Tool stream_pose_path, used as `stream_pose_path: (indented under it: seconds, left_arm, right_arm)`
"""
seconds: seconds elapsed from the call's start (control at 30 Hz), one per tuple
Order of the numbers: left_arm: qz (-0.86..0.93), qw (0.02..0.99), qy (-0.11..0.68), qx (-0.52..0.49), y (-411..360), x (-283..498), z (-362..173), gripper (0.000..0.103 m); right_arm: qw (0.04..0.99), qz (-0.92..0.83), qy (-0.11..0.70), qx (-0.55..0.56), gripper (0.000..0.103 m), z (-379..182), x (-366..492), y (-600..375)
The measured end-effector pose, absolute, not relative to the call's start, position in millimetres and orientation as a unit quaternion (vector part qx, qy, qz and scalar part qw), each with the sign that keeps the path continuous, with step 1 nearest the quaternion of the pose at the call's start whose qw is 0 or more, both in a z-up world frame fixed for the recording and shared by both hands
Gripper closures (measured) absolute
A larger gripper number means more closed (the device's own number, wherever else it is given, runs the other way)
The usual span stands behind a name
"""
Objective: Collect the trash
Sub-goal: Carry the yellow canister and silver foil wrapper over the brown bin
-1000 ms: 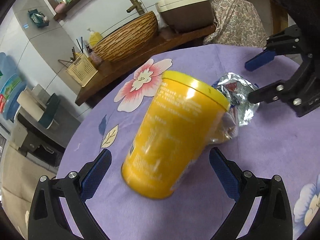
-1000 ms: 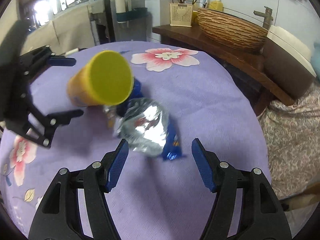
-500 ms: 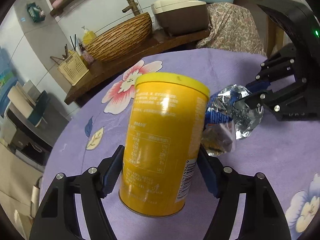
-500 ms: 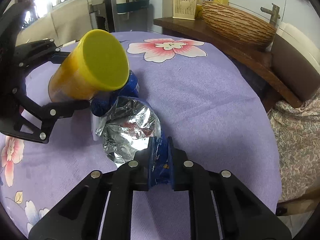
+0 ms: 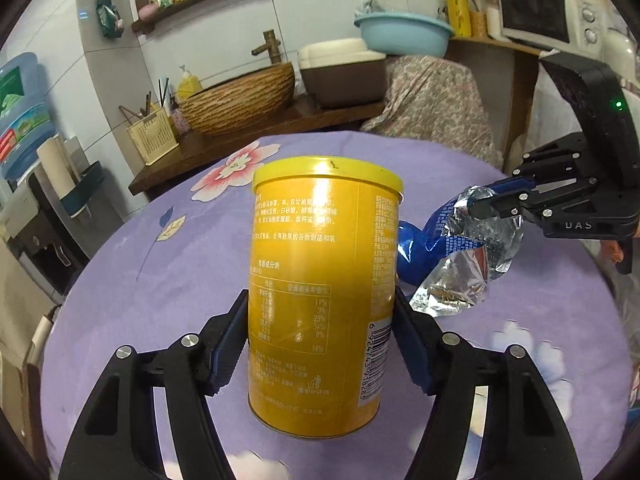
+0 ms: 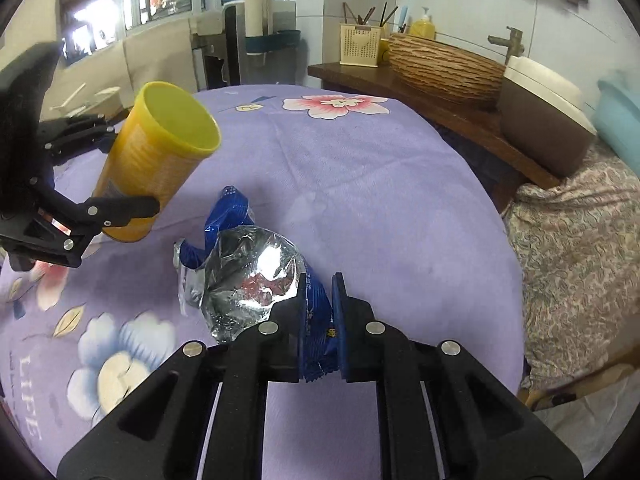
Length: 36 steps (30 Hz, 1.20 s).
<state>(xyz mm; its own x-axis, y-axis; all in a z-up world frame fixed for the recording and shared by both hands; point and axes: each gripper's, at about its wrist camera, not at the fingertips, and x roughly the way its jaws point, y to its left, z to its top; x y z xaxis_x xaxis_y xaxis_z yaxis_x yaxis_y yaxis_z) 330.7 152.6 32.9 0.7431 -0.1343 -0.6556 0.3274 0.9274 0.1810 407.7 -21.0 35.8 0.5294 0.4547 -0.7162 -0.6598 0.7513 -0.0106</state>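
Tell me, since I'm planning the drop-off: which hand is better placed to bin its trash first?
Either: both already hold trash. The left gripper clamps the yellow can, jaws closing; the right gripper pinches the foil wrapper. No bin shows.

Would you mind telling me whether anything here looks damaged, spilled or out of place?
Nothing is spilled. The yellow can is tilted in the left gripper, clear of the purple tablecloth. The snack wrapper in the right gripper is crumpled and torn open.
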Motion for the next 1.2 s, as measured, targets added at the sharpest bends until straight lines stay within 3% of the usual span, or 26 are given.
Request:
stream_pose_path:
  seconds: [0.5,0.87,1.2]
  left_arm:
    - [-0.257,0.922,0.268,0.110,5.9,227.3,38.6,0.036]
    - [-0.355,0.881,0.302,0.083,-114.5,198.9,-2.5,0.036]
    - [-0.350,0.868,0.346,0.062,-161.1,210.9,-46.7,0.036]
  right_arm:
    - [0.912,0.234,0.335,-0.036,0.091,29.5,265.7,-175.2]
    - [0.925,0.082,0.371,-0.001,0.091,-15.0,198.0,-300.3]
    - [0.906,0.020,0.423,0.009,0.091,-73.0,198.2,-351.2]
